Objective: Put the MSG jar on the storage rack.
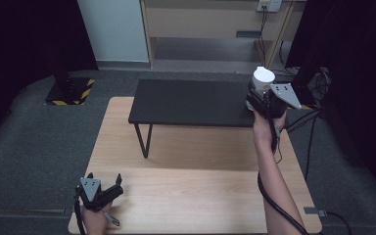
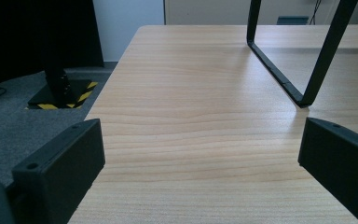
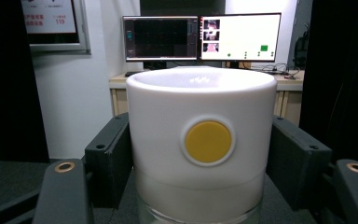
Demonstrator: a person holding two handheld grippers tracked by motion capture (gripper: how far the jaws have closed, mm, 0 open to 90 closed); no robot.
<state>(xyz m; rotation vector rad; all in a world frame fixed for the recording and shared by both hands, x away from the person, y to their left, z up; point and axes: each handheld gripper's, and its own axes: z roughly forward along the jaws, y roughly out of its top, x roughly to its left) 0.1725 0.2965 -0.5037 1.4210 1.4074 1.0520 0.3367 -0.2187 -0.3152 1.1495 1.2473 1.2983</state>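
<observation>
A white cup (image 1: 263, 78) with a round yellow spot (image 3: 208, 141) on its side stands upright at the right end of the black bench top (image 1: 191, 103). My right gripper (image 1: 263, 100) is shut on the white cup, with a black jaw against each side of it. In the right gripper view the cup (image 3: 200, 140) rises between the two jaws. My left gripper (image 1: 103, 188) hovers low over the near left corner of the wooden table (image 1: 186, 196). It is open, and bare wood lies between its jaws (image 2: 196, 158).
The black bench stands on the far half of the table, and its leg frame (image 2: 284, 79) touches down ahead of my left gripper. A post base with yellow-black stripes (image 1: 71, 90) sits on the floor at the far left. Cables (image 1: 313, 122) trail right of the table.
</observation>
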